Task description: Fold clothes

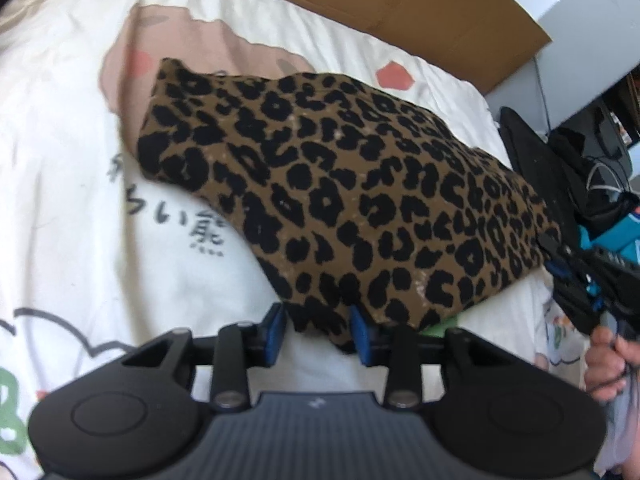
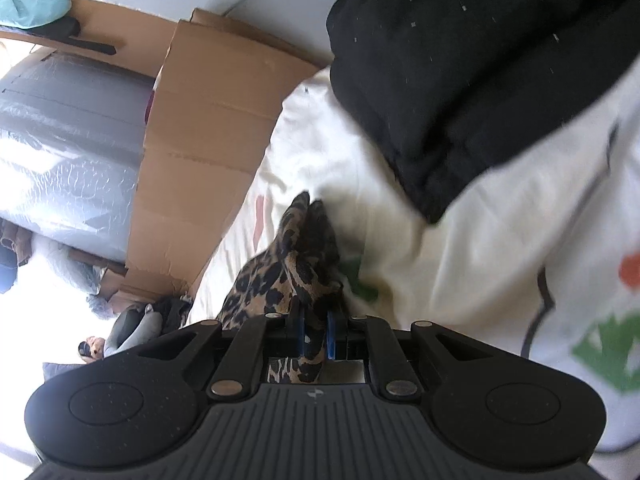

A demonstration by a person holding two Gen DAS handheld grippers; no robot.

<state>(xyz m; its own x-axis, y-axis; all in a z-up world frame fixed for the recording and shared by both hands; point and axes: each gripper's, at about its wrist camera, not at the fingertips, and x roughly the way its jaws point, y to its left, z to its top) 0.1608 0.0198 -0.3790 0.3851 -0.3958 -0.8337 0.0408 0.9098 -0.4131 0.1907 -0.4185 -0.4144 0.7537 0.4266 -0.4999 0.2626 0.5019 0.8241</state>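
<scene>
both grippers at leopard garment (image 1: 340,200): left gripper (image 1: 320,330) jaws spread; right gripper (image 2: 316,330) jaws pinching edge.

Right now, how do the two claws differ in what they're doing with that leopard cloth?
The left claw is open, its blue pads either side of the leopard cloth's near edge. The right claw is shut on the cloth, with fabric bunched between its pads. The left sees the cloth spread out on the bedsheet; the right sees only a gathered ridge. Both are at the cloth's edge.

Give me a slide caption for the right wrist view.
Right gripper shut on a leopard-print garment over a cream bedsheet, cardboard box behind.
</scene>
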